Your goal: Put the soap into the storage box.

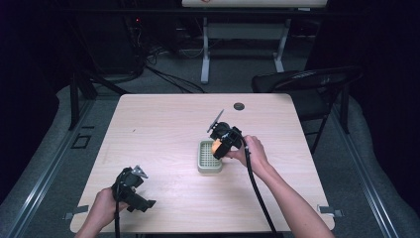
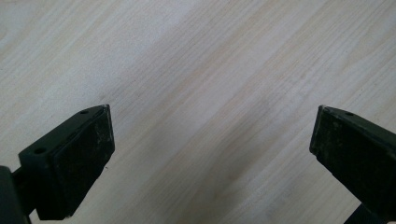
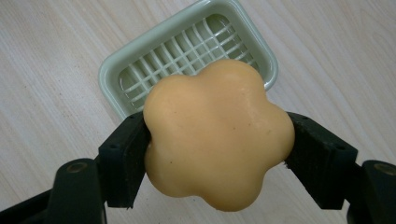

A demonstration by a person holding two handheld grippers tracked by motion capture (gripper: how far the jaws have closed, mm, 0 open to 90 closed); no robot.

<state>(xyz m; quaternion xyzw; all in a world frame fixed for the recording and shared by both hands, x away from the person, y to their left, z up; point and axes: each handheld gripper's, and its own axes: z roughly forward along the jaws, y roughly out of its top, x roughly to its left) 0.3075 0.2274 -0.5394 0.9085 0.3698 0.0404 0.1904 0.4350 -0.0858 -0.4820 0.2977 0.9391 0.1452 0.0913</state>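
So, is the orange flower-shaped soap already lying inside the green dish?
No: in the right gripper view the soap is clamped between the right gripper's jaws, above the dish, whose grid is bare.

A pale wood-grain table [image 1: 163, 134] carries a light green slatted soap dish [image 1: 208, 157] just toward four o'clock of its centre.

Dark room, light falling on a pale wood table [image 1: 163, 129] at centre frame. A black folding chair [image 1: 307, 82] sits at its upper right corner. Behind, top centre, a white desk frame [image 1: 205, 54]; tangled cables [image 1: 163, 74] cross the grey floor [image 1: 356, 163].
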